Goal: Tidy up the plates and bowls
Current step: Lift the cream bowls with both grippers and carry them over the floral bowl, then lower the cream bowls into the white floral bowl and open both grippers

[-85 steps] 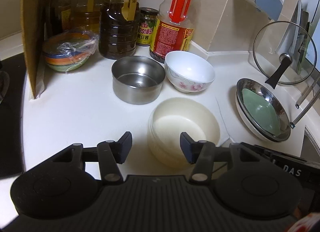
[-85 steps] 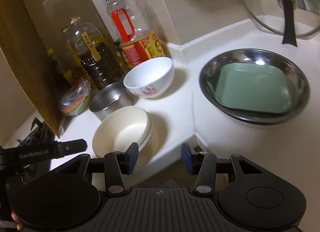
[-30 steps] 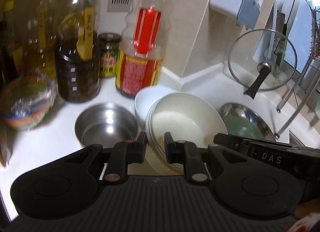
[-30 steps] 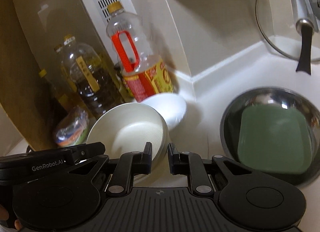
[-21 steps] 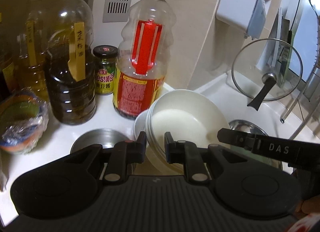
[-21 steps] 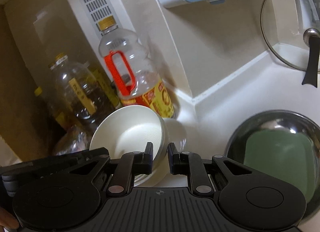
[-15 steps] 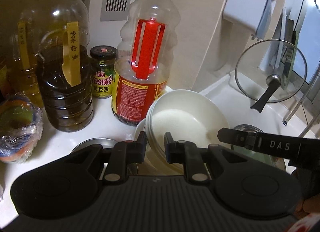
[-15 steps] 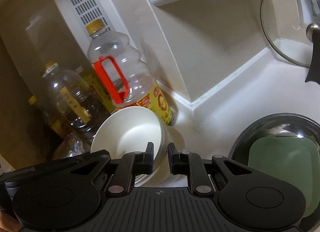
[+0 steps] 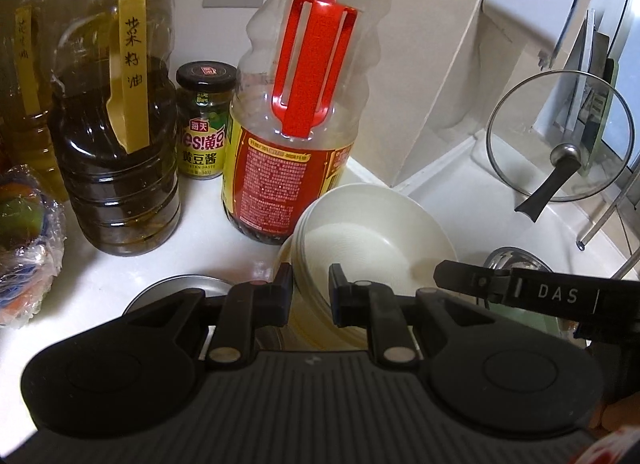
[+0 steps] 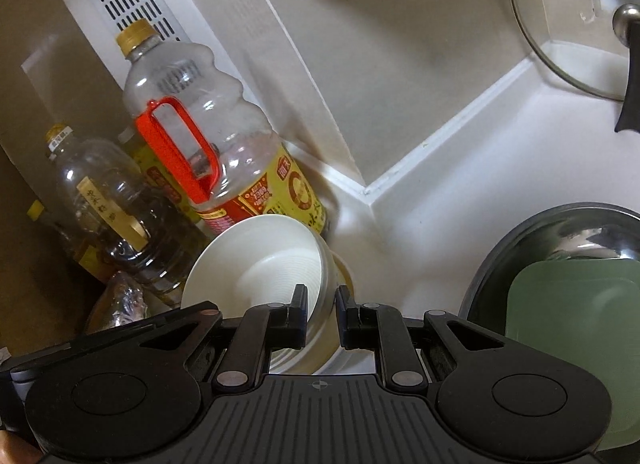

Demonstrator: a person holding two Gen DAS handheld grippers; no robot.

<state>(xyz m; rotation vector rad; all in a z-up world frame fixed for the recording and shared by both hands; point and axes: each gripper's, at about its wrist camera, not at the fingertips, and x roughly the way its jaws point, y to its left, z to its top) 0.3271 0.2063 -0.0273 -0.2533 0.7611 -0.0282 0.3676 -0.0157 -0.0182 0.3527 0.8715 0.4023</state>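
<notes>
- The left gripper (image 9: 310,278) points forward and down, its body level across the bottom of its own view.
- Its jaws stand narrow, clamped on the rim of the cream bowl (image 9: 372,232): one finger outside the wall, one inside.
- The right gripper (image 10: 322,300) also points forward and down, with a like narrow gap.
- Its fingers pinch the opposite rim of the same bowl, one pad inside, one outside.
- In the left view the right gripper's finger shows as a black bar at the bowl's right.
- A bit of the person's hand (image 9: 612,416) shows at the lower right corner.
</notes>
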